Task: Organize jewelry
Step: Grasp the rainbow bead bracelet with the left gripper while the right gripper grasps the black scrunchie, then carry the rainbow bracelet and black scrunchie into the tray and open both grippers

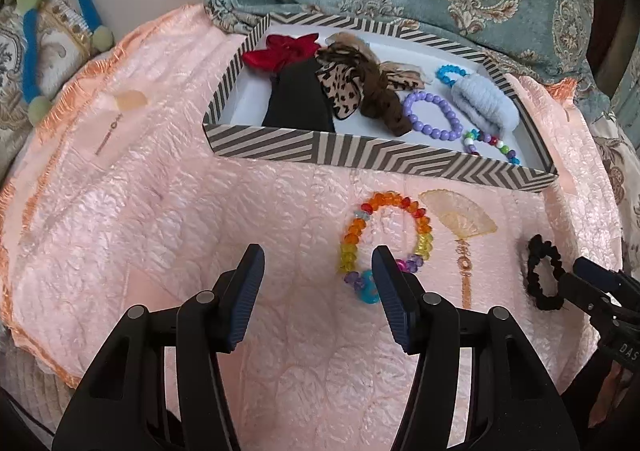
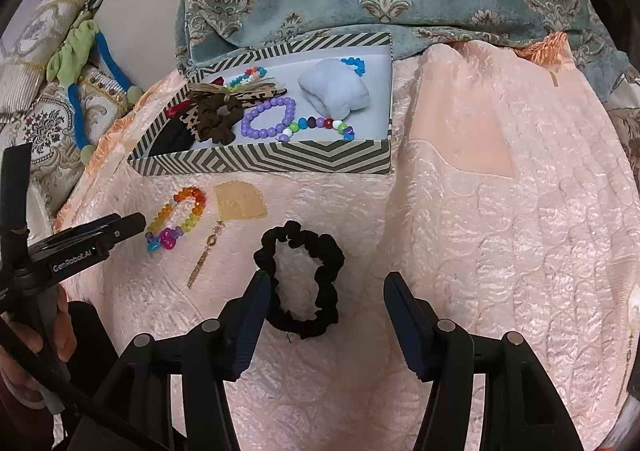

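- The black scrunchie (image 2: 301, 283) lies on the pink quilt (image 2: 500, 231), short of the striped box (image 2: 280, 161)'s near wall; the rainbow bracelet (image 1: 386, 241) lies left of it.
- The right gripper (image 2: 326, 315) hangs open, with one finger at the scrunchie's edge; closing there might pinch quilt fabric too.
- The left gripper (image 1: 318, 291) is open and empty beside the bracelet, whose smooth-looking beads could slip free.
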